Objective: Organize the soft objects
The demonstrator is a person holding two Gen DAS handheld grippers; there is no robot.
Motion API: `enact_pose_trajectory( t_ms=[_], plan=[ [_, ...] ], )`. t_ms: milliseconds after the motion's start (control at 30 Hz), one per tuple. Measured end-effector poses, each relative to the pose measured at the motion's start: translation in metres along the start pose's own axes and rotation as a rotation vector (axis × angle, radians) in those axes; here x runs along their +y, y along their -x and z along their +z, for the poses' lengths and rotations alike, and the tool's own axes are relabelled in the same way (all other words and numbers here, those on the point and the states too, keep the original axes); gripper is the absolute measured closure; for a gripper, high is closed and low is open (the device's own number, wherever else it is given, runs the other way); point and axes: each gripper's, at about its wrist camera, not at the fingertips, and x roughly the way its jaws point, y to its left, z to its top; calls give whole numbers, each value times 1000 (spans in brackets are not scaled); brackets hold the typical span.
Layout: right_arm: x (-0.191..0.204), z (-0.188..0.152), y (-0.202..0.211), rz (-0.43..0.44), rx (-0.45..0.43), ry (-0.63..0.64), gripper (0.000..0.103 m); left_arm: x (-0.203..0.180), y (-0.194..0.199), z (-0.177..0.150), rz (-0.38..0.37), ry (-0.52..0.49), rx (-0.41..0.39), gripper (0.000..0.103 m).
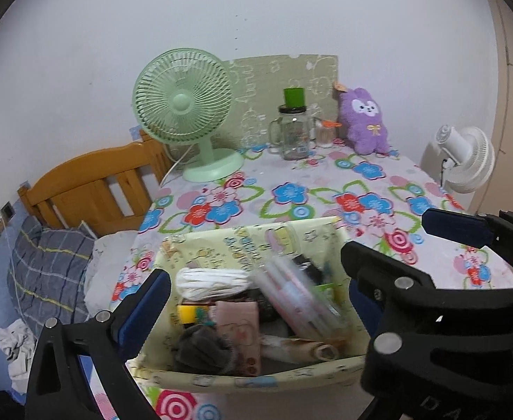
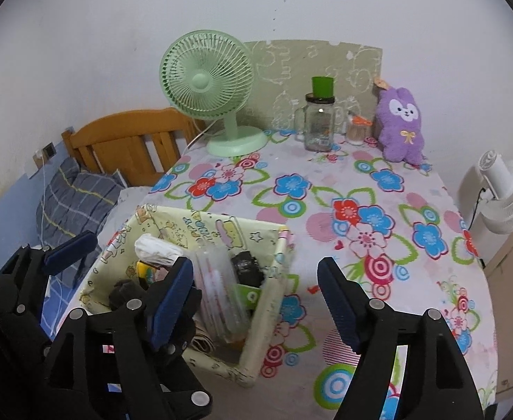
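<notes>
A purple plush rabbit (image 1: 365, 123) sits upright at the far right of the flowered table (image 1: 291, 196); it also shows in the right wrist view (image 2: 400, 126). A pale yellow fabric box (image 1: 242, 241) full of small items stands at the near left edge, also seen in the right wrist view (image 2: 186, 225). My left gripper (image 1: 256, 276) is open, its jaws straddling the box. My right gripper (image 2: 256, 290) is open and empty, above the box's right wall. The right gripper's blue pad (image 1: 455, 225) shows at the right of the left wrist view.
A green desk fan (image 1: 186, 112) stands at the back left, a glass mug jar with a green cup on top (image 1: 293, 129) in the back middle, a small jar (image 1: 324, 133) beside the plush. A white fan (image 1: 466, 157) stands off the table's right. A wooden bed headboard (image 1: 92, 182) and pillow lie to the left.
</notes>
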Motion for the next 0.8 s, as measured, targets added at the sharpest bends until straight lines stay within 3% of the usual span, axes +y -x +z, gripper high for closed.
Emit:
enact_pose_trajectory(
  t_ms=[367,800],
  plan=[
    [-32,-10,19,-39,-20,-40,25,-32,5,2,-76,29,15,0],
    [-75,-20,56,-97,-87,-93,20,-62,22,10,-94,15,-19,0]
  ],
)
